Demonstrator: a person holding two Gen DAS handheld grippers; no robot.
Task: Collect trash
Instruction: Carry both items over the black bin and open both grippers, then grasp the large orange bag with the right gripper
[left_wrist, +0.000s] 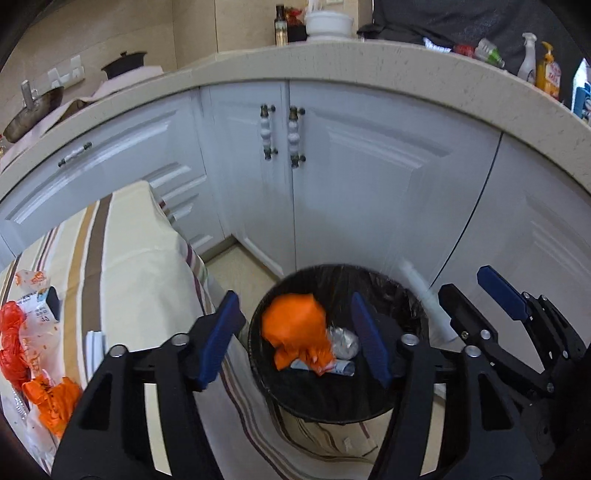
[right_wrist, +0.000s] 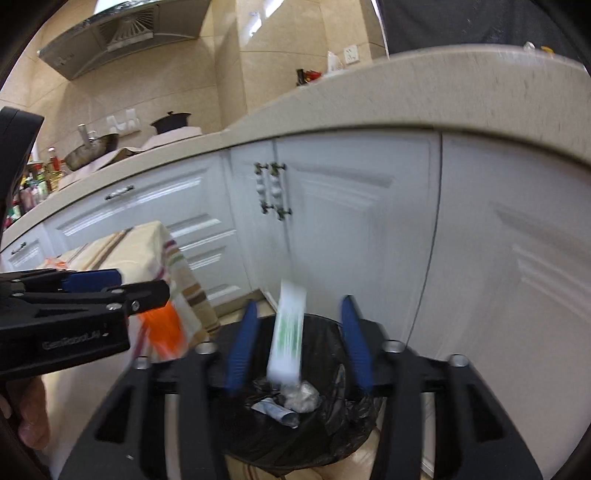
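Hanging over the trash bin (left_wrist: 338, 341) in the left wrist view, the left gripper (left_wrist: 295, 339) is standing with its jaws apart and touching nothing. Between them an orange bag (left_wrist: 295, 332) is lying loose in the bin on the black liner, beside a crumpled foil ball (left_wrist: 345, 341) and a rolled paper scrap (left_wrist: 341, 368). Right of the jaws the right gripper (left_wrist: 476, 295) is showing, a blurred white tube (left_wrist: 424, 291) just beside its fingers. Left of the jaws, more orange bags (left_wrist: 51, 400) are lying on the striped desk (left_wrist: 129, 258).

In the right wrist view, the right gripper (right_wrist: 299, 343) is holding its jaws open; the white tube (right_wrist: 290, 334) is hanging blurred between them, clear of both pads, above the bin (right_wrist: 295, 424). The left gripper (right_wrist: 122, 291) is reaching in left of the jaws.
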